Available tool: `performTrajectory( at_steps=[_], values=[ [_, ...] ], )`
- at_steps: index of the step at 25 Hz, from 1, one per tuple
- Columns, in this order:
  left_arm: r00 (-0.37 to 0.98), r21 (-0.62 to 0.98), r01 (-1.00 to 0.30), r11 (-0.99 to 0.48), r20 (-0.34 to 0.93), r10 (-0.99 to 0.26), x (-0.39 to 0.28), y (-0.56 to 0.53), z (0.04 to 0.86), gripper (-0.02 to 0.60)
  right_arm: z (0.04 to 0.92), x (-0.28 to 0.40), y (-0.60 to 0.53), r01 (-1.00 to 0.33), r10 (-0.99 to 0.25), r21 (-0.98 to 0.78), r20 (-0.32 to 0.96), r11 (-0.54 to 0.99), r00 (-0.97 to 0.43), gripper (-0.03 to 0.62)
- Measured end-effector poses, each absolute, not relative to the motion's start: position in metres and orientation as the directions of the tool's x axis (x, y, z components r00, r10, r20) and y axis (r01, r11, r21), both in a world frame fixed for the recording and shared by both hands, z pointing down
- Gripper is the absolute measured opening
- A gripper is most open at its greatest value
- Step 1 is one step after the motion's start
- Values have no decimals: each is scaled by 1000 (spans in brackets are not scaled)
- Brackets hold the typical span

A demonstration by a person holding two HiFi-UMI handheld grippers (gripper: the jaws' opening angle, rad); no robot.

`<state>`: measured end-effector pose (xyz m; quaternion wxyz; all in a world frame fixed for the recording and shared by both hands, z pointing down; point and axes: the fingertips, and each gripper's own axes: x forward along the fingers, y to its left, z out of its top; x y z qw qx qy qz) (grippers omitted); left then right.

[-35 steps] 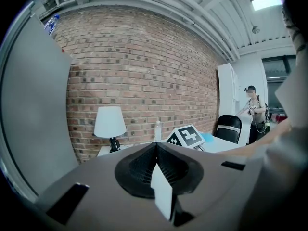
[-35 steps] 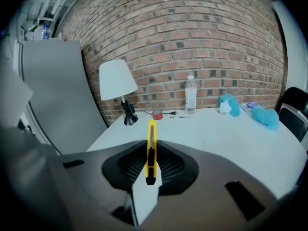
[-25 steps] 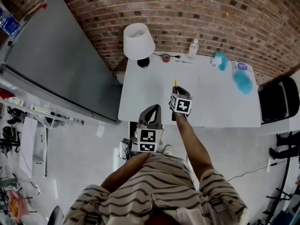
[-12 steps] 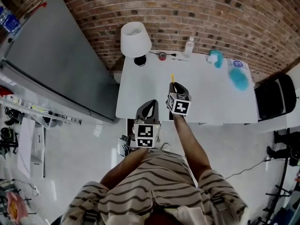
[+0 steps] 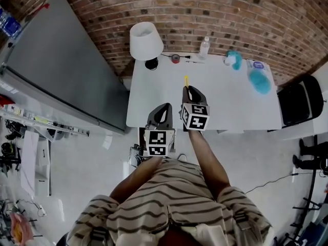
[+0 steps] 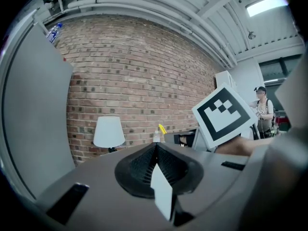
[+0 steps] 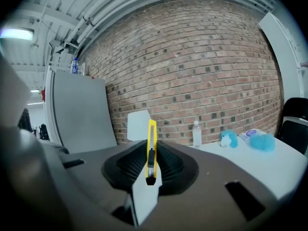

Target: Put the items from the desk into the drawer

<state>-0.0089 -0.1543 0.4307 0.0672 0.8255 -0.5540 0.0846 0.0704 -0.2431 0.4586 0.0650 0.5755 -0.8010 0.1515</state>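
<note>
Above the white desk (image 5: 233, 101), the right gripper (image 5: 190, 89) is clamped on a yellow utility knife (image 7: 151, 146), held upright. Beside it, the left gripper (image 6: 155, 150) has its jaws together, with nothing between.

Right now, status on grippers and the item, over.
Left gripper shut, empty. Right gripper shut on yellow utility knife, upright over the desk. Lamp and bottle far back, out of the way.

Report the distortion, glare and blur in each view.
Head view: the brick wall bows like a barrel; the white desk is evenly lit. Left gripper view: fisheye with dark corners; the shut left gripper looks soft up close. Right gripper view: same fisheye; a ceiling light glares upper left; the yellow knife is crisp.
</note>
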Motion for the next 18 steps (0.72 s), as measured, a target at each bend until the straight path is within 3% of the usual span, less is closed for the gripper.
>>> performTrajectory(
  at_steps=[18],
  values=[
    [332, 34, -943, -330, 89, -939, -28, -159, 379, 8, 374, 69, -202, -933, -933, -116, 88, 339, -350, 67]
  ],
)
